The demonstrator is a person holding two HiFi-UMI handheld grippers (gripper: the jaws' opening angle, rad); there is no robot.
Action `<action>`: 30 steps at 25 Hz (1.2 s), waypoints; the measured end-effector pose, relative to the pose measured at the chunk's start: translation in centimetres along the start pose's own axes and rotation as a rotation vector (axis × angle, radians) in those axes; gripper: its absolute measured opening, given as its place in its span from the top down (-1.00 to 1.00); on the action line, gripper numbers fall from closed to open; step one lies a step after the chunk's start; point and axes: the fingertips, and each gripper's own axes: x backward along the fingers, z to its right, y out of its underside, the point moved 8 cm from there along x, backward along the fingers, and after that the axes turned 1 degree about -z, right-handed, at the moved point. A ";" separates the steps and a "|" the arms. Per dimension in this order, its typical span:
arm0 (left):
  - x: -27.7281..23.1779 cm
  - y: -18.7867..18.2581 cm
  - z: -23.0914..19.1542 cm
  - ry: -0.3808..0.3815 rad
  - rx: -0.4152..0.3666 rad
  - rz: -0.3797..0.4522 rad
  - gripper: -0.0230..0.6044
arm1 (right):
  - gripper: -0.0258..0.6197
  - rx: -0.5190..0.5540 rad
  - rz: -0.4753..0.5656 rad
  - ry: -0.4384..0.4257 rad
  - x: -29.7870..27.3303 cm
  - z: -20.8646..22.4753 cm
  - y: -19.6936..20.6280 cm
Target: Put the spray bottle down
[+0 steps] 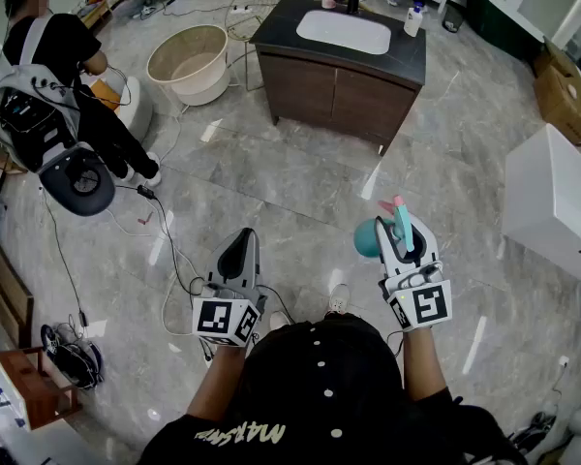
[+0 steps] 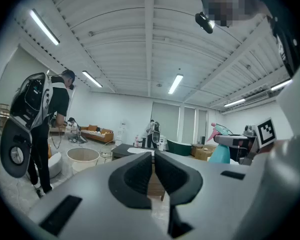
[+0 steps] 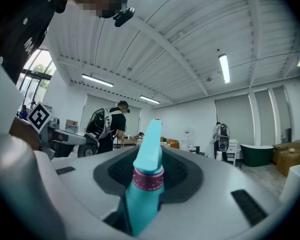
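Now: the carrying step is in hand, and the setting-down has not begun.
Right gripper: the right gripper (image 1: pixel 404 242) is clenched on the spray bottle (image 1: pixel 371 239); in the right gripper view the dark pads press on both sides of the bottle (image 3: pixel 147 184) near its pink collar.
Left gripper: the left gripper (image 1: pixel 243 247) is closed on nothing; in its own view the two pads (image 2: pixel 140 176) sit together with only a thin slit between them.
Bottle's place: the teal bottle is up in the air in front of the person, over the grey floor (image 1: pixel 271 182), resting on no surface.
Nearest surface: a dark cabinet (image 1: pixel 334 90) with a white sink (image 1: pixel 344 30) in its top stands ahead, well apart from the bottle.
Other things: a beige tub (image 1: pixel 187 61) sits left of the cabinet, a white box (image 1: pixel 552 197) stands at the right, and another person (image 1: pixel 63 76) with a backpack stands at far left.
Progress: judged early, since the bottle is held and no landing spot is under it.
Next move calls for: bringing the right gripper over a flat free spot, probably the cabinet top beside the sink, lowering until the base rests flat, then loosening the jaws.
Risk: the grip looks high on the bottle, so the bottle could tip if released before its base is seated.
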 end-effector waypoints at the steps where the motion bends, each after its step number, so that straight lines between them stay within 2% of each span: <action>1: 0.0 0.0 0.2 0.000 -0.001 0.000 0.84 | 0.56 -0.001 -0.001 0.000 0.0 0.1 0.0; 8: -1.3 0.1 1.5 -0.023 -0.004 -0.008 0.84 | 0.55 -0.046 0.010 -0.008 0.0 2.3 0.7; 14: -3.9 0.6 3.9 -0.067 0.004 -0.013 0.84 | 0.55 -0.063 0.005 -0.021 0.0 6.8 1.7; 20: -6.9 0.7 6.9 -0.127 0.008 0.009 0.84 | 0.55 -0.070 0.007 -0.079 -0.3 11.7 2.5; 30: -10.9 0.1 7.7 -0.126 -0.001 0.021 0.84 | 0.55 -0.087 0.023 -0.078 -2.8 15.0 3.2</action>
